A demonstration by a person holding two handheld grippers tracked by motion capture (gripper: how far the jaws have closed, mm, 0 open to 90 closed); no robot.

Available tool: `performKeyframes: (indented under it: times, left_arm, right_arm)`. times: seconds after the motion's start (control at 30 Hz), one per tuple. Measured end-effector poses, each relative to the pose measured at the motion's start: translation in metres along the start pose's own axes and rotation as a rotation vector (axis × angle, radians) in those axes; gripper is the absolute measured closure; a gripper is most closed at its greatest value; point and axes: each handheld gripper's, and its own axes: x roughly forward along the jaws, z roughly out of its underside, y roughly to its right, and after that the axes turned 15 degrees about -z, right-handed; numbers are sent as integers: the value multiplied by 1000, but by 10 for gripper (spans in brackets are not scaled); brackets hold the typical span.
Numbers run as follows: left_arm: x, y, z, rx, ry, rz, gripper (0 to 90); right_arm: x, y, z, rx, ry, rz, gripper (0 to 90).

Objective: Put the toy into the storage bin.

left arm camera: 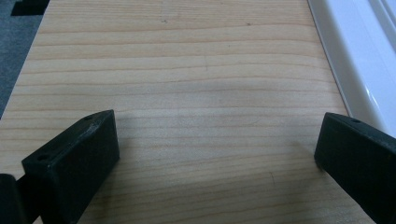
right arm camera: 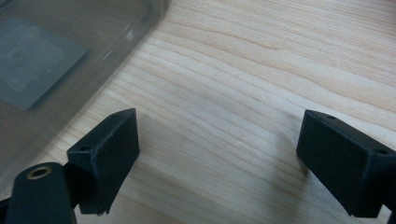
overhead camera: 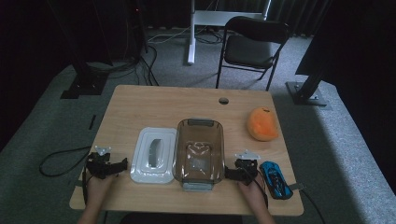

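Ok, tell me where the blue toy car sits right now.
In the high view, the blue toy car lies near the table's front right corner, just right of the right hand-held gripper and in front of the orange plush.

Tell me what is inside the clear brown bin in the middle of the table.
The clear brown bin holds no objects. Through its tinted floor shows a pale square patch, probably a label. The wooden table directly beneath is dimmed by the tint, so anything thin under it cannot be told.
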Motion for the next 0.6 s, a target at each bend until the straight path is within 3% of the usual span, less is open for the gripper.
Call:
performKeyframes:
  times: [0.07,0.37,0.6]
  left_arm:
    - [0,0,0,5,1,4,2]
    - [1,-2,0,36,8,34,3]
    - [1,-2,0,53,14,53,2]
  right_arm:
    - [-1,-1,1,-21,-10,-22,119]
    - [-2,-2,-5,-29,-84,-46,105]
    - [-7,1,-8,-4,-72,-34,106]
